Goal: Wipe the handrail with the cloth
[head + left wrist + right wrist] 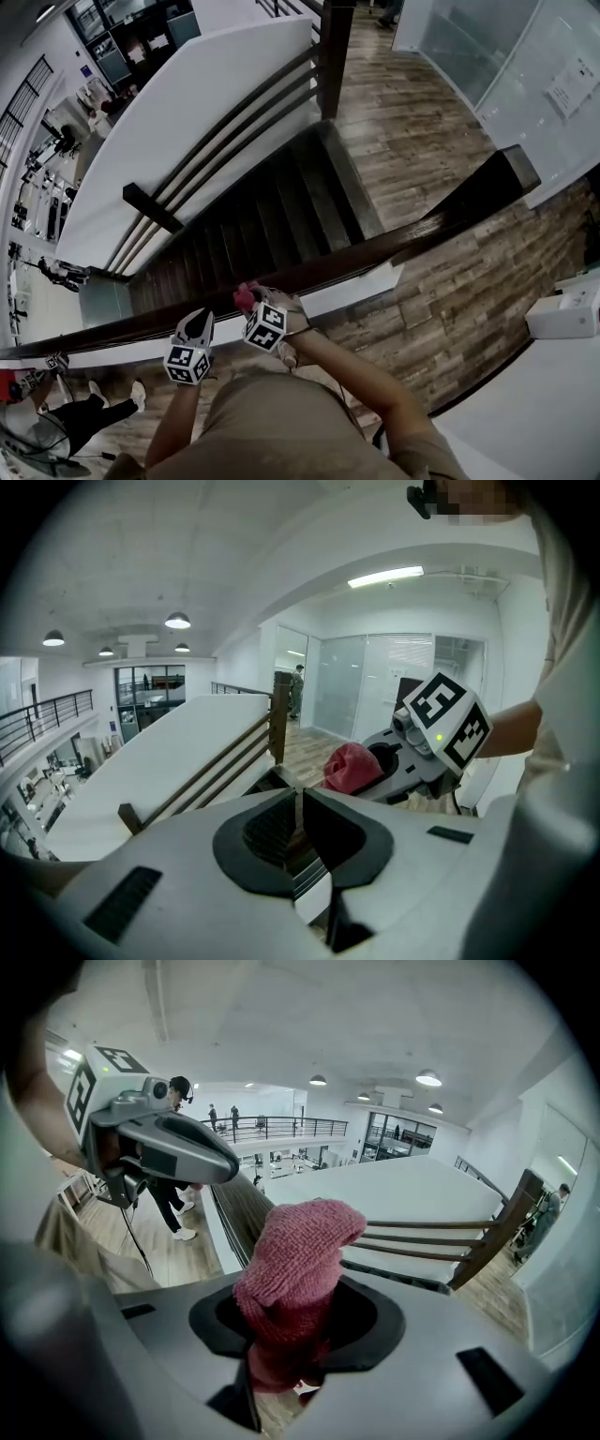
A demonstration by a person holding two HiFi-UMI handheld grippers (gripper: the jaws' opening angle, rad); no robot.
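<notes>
Head view: the dark wooden handrail (375, 253) is running diagonally across the frame above a descending staircase (272, 216), with wooden floor (412, 122) lying beyond it. Both tools are sitting side by side at the near side of the rail. The right tool (251, 302) is holding a red cloth (245, 297) right at the rail's top edge, though contact between cloth and rail cannot be confirmed from here. The left tool (199, 326) is pointing at the rail just beside it, on the side away from the cloth. Left gripper view: the left tool (298, 803) is showing its jaws fully together with nothing between them. The right tool (389, 766) is appearing ahead and to the right, with the cloth (349, 766) bulging from its front. The far balustrade (220, 761) and its post (278, 714) are standing beyond. Right gripper view: the right tool (298, 1312) is clamping the cloth (295, 1269), which is filling the space between the jaws and rising in a bunched lump above them. The handrail (239, 1213) is stretching away directly behind the cloth. The left tool (178, 1152) is hanging over the rail at upper left, and a person (178, 1194) is standing on the floor behind it.
</notes>
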